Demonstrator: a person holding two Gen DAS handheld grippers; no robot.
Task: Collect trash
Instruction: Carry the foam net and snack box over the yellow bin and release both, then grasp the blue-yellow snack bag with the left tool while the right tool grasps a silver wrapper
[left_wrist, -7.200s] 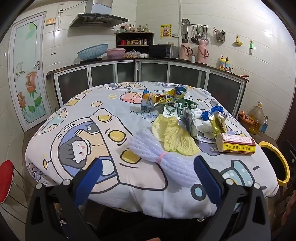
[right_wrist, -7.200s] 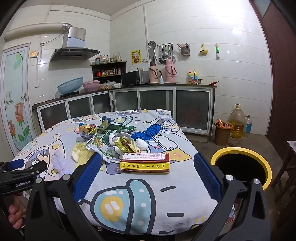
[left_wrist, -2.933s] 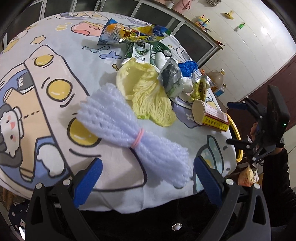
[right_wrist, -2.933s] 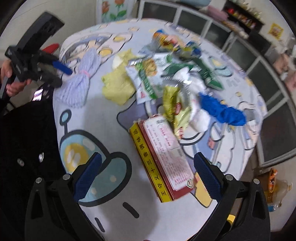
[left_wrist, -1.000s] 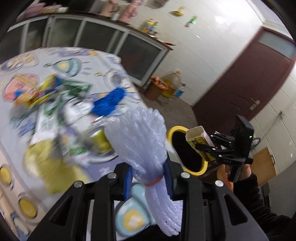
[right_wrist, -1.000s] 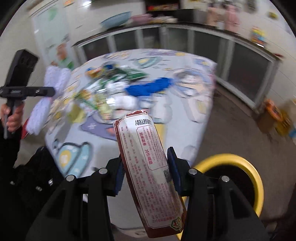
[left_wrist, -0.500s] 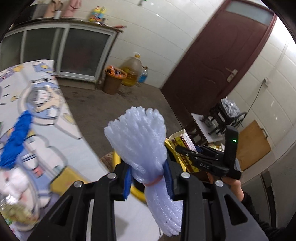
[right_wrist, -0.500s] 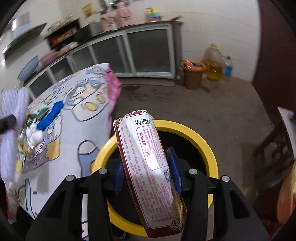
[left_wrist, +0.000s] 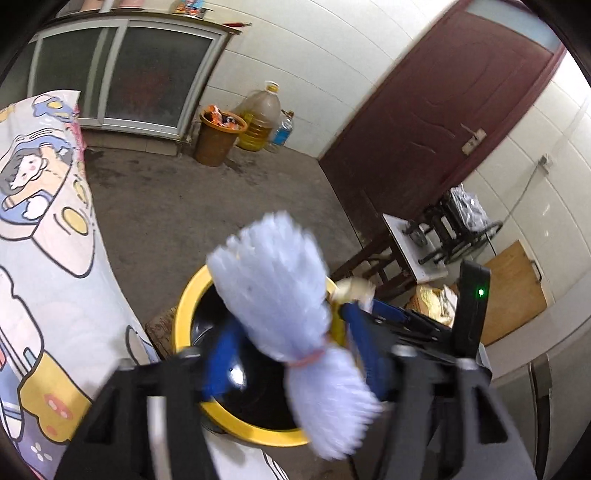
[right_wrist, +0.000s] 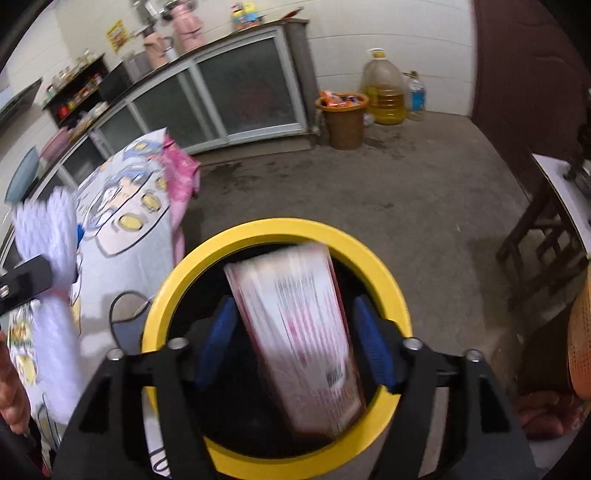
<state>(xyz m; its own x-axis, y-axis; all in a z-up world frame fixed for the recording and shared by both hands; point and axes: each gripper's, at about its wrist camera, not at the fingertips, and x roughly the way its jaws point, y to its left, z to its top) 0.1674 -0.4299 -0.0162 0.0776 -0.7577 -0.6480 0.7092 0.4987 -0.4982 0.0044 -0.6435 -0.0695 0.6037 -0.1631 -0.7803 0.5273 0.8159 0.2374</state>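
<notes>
A yellow-rimmed black bin (right_wrist: 280, 227) stands on the floor beside the table. My right gripper (right_wrist: 295, 341) hangs over its mouth with the jaws opening. A red-and-white carton (right_wrist: 295, 321), blurred, drops between the blue pads with a gap on each side. In the left wrist view my left gripper (left_wrist: 293, 350) is above the bin rim (left_wrist: 184, 314), its jaws also opening. The lavender foam-net bundle (left_wrist: 273, 284) sits loose and blurred between its pads. The foam net (right_wrist: 48, 229) also shows at the left edge of the right wrist view.
The table with the cartoon cloth (left_wrist: 44, 258) borders the bin on the left. A brown bucket (right_wrist: 345, 118), an oil jug (right_wrist: 384, 92) and a water bottle (right_wrist: 415, 98) stand by the cabinets. A wooden stool (right_wrist: 546, 240) and a dark red door (left_wrist: 443, 110) are to the right.
Both pairs of jaws have spread apart. The carton and the foam bundle, gripped half a second ago, are now loose and blurred over the bin. Both grippers have sunk closer to it.
</notes>
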